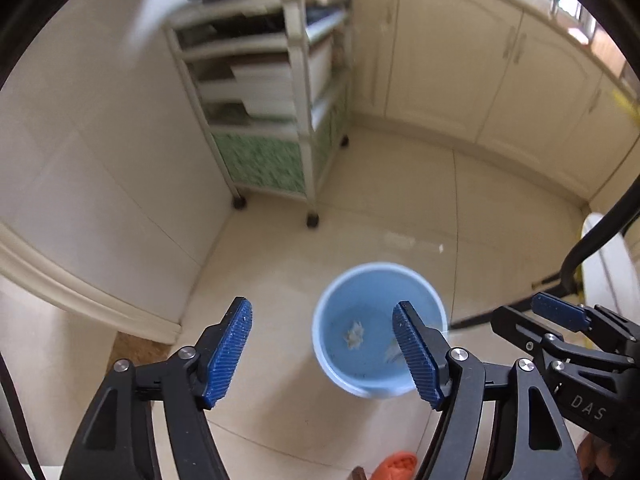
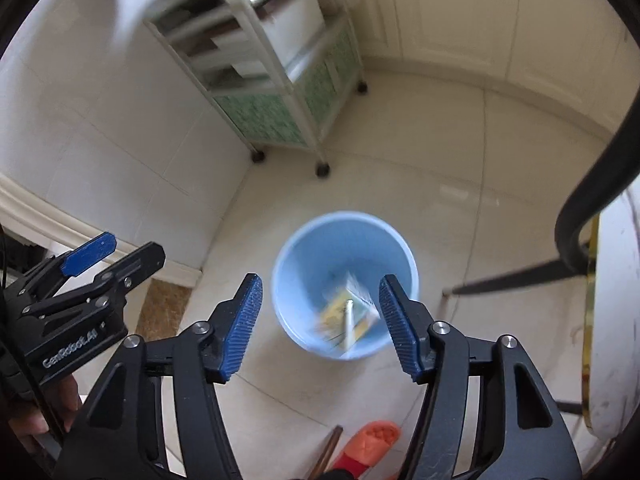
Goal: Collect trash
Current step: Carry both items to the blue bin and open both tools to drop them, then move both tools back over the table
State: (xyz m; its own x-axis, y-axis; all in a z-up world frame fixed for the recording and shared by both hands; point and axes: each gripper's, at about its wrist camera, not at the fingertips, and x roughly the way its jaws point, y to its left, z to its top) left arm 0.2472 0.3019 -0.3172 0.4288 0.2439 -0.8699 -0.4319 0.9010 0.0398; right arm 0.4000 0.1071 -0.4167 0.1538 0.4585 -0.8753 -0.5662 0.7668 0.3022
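Two grippers over a blue bin on the floor, both pointing steeply down.

Left gripper: jaws spread wide, nothing between the pads, just floor and bin rim behind. In its view the bin sits at approx 6 o'clock from the cart, w/ a crumpled white scrap on the bottom and a second blurry bit beside it near the right pad.

Right gripper: jaws spread too, pads not touching anything. Through the gap, a blurred wrapper, yellowish w/ white, sits inside the bin outline, clear of both pads. Can't tell if it's mid-air or lying on the bottom, too smeared.

Cart is on casters against the wall, green patterned panel at the bottom. Cabinets run along at 1-2 o'clock. A black chair leg and white seat edge at 3 o'clock in the right view. Orange slipper at 6 o'clock, low in both views. A hand shows at approx 8 o'clock, under the left gripper body.
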